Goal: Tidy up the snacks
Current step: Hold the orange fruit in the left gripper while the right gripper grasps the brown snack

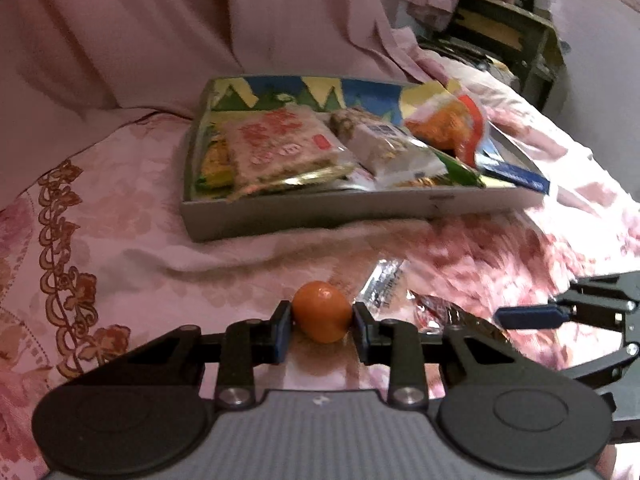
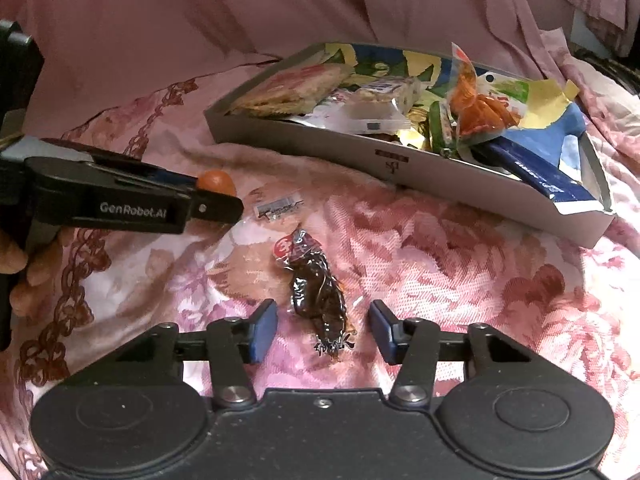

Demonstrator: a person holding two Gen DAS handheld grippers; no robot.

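Your left hand-held gripper (image 1: 322, 318) is clamped on a small, smooth, glossy orange egg-shaped snack (image 1: 321, 317), pads pressing both its sides, low over the pink floral quilted bedspread (image 1: 120, 216). Your right hand-held gripper (image 2: 323, 326) stands part open, blue pads on either side of a crinkly dark brown shiny snack sachet (image 2: 316, 292) lying flat on the bedspread, not touching it. Just beyond that sachet lies a small clear wrapper with black print (image 2: 279, 207). Farther back sits a shallow grey cardboard box lid (image 2: 400, 160), its inside printed blue, yellow and green, piled with crackly plastic snack packets: a flat pink-and-white one (image 1: 280, 148), an orange one (image 1: 448, 124). Nothing blocks the way to the box.
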